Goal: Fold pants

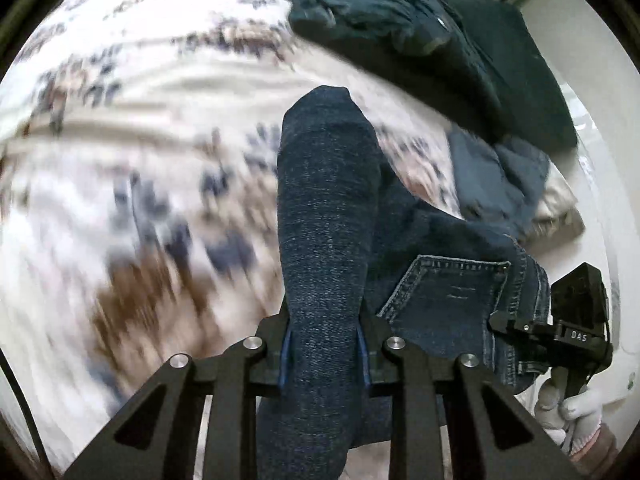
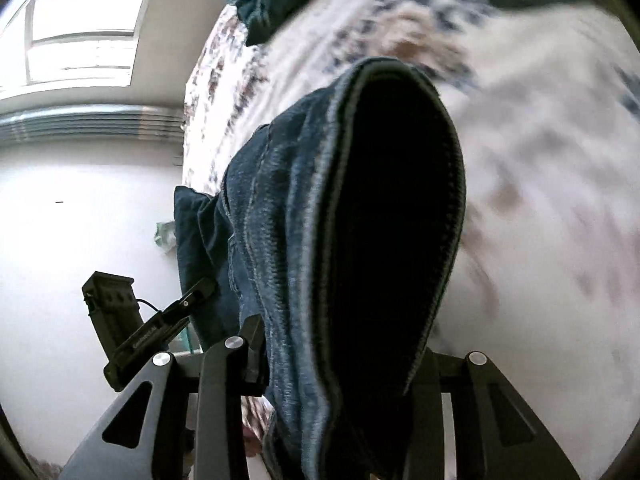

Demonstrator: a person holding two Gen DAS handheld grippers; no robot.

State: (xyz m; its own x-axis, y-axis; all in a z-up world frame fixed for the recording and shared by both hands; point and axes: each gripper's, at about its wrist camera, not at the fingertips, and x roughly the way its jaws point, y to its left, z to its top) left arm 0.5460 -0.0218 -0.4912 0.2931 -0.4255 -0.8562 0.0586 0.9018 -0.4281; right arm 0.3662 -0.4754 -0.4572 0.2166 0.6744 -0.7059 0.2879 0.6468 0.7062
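Left tool (image 1: pixel 325 344) and right tool (image 2: pixel 344 356) each clamp the jeans (image 1: pixel 320 220); denim hides their tips, bedspread (image 1: pixel 140 160) blurred.

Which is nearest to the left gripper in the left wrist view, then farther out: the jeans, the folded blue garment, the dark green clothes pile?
1. jeans: pinched between the left gripper's fingers.
2. folded blue garment: to the right, on the patterned bedspread.
3. dark green clothes pile: top right, beyond the blue garment.

Bed with white bedspread (image 1: pixel 120 92), blue-and-brown floral print; far right on it, a heap of dark green clothes (image 1: pixel 440 40) and blue denim (image 1: pixel 500 176).
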